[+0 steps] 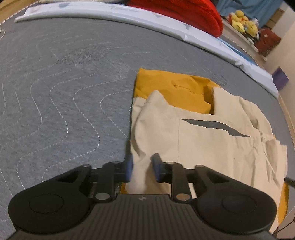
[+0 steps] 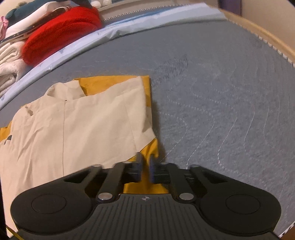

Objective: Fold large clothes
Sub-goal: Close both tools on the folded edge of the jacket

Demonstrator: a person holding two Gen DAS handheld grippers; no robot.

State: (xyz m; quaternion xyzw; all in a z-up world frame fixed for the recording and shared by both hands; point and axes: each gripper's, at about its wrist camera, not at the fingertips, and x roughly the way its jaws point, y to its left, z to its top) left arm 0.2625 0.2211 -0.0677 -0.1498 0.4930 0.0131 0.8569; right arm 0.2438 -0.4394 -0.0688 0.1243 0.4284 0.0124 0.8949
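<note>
A cream and mustard-yellow garment [image 1: 212, 140] lies partly folded on the grey quilted bed cover [image 1: 64, 83]. It has a dark grey slash mark on the cream panel. My left gripper [image 1: 142, 166] is shut on a bunch of the cream fabric at the garment's near left edge. In the right wrist view the same garment [image 2: 83, 125] fills the left half. My right gripper [image 2: 145, 166] is nearly shut on the yellow layer at the garment's near right corner, with a thin fold of cloth between the blue pads.
A pale blue and white folded sheet [image 1: 129, 16] runs along the back of the bed. A red blanket [image 2: 60, 31] and cream towels [image 2: 9, 62] are piled behind it. Yellow plush toys [image 1: 243, 22] sit on a shelf at the far right. A wooden bed edge [image 2: 267, 37] curves on the right.
</note>
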